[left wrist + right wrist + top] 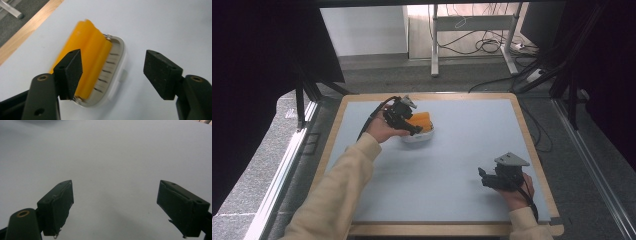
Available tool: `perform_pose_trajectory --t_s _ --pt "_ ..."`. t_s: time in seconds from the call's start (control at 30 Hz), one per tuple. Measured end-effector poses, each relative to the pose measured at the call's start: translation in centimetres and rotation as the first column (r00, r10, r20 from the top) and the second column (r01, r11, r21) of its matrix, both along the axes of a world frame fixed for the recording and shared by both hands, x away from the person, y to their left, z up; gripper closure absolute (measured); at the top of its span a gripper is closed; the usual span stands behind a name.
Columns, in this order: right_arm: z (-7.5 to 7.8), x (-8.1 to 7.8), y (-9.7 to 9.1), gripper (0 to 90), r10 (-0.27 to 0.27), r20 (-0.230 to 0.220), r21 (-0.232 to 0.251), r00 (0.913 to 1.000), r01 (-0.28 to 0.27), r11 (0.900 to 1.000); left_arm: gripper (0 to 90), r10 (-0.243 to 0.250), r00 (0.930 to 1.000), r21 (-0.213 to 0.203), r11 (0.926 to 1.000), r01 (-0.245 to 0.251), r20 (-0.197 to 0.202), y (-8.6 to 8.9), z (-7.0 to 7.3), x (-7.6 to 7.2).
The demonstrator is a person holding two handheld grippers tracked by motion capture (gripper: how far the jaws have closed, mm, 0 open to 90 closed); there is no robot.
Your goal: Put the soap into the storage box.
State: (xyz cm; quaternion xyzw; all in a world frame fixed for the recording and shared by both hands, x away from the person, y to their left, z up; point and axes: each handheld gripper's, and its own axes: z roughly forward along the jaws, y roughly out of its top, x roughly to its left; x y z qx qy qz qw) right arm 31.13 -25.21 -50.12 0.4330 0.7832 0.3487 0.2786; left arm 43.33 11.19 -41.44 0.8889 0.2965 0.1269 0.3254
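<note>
A white slotted dish (423,137) holding yellow-orange sticks (420,120) sits on the far left part of the pale blue table mat (447,165). My left gripper (414,129) hovers over the dish's near side. In the left gripper view the sticks (91,52) lie side by side in the dish (117,75), partly behind the left pad (71,71). The left gripper (113,66) is open, with no pad touching the dish or the sticks. My right gripper (482,176) rests low at the near right of the mat. In its own view the right gripper (115,203) stands open over bare mat.
A wooden rim (529,145) frames the mat. Beyond the far edge are grey floor, metal desk legs (434,45) and loose cables (484,45). Black stands (304,95) flank the table on both sides.
</note>
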Motion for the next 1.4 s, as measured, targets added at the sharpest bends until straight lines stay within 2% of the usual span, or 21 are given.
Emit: perform_pose_trajectory --t_s 0.1,0.23,0.37,0.5,0.57,0.63,0.73,0.8,0.87,1.03,1.23,1.4 --pt "0.0 0.0 0.0 14.2 0.001 0.001 0.001 1.0 -0.001 1.0 29.1 0.016 0.9999 -0.032 0.9994 -0.016 0.002 0.8 0.1 -1.3" --pt "0.0 0.0 0.1 14.1 0.003 0.0 0.0 1.0 -0.003 1.0 28.3 0.039 0.9992 -0.046 0.9982 -0.038 0.01 2.1 0.0 -3.2" --pt "0.0 0.0 0.2 14.1 0.005 -0.001 -0.001 1.0 -0.005 1.0 28.4 0.073 0.9973 -0.075 0.9946 -0.072 0.011 3.5 -0.4 -5.1" --pt "-0.1 0.0 0.2 14.1 0.007 0.0 -0.002 1.0 -0.007 1.0 28.5 0.085 0.9961 -0.112 0.9903 -0.082 0.022 4.7 -0.7 -7.1" --pt "0.0 0.0 0.2 14.1 0.008 0.001 -0.002 1.0 -0.008 1.0 28.5 0.098 0.9949 -0.122 0.9881 -0.094 0.024 5.2 -1.1 -8.2" --pt "0.0 -0.1 0.2 14.1 0.007 0.003 0.0 1.0 -0.007 1.0 28.5 0.116 0.9929 -0.114 0.9871 -0.113 0.026 5.7 -1.6 -9.2" --pt "0.1 -0.2 0.3 14.1 0.008 0.007 0.0 0.9999 -0.008 1.0 28.5 0.132 0.9912 -0.133 0.9827 -0.129 0.011 6.6 -2.6 -10.5" --pt "0.0 -0.2 0.3 14.1 0.01 0.007 -0.001 0.9999 -0.01 1.0 28.5 0.157 0.9875 -0.124 0.9801 -0.155 0.009 7.1 -3.4 -11.3" --pt "0.0 -0.2 0.4 14.1 0.01 0.006 0.0 0.9999 -0.01 0.9999 28.4 0.166 0.9861 -0.096 0.9817 -0.164 0.007 7.4 -4.2 -11.8" --pt "0.0 -0.2 0.4 14.1 0.012 0.008 -0.002 0.9999 -0.012 0.9999 26.8 0.2 0.9798 -0.072 0.9771 -0.2 -0.009 8.0 -5.8 -12.5" --pt "0.2 -0.3 0.4 14.1 0.013 0.016 0.002 0.9998 -0.013 0.9999 26.7 0.215 0.9764 -0.089 0.9724 -0.216 -0.016 8.4 -6.0 -12.6" --pt "0.3 -0.2 0.2 14.1 0.016 0.021 0.015 0.9997 -0.016 0.9998 25.7 0.214 0.9766 -0.089 0.9726 -0.215 -0.018 8.6 -5.9 -12.7"
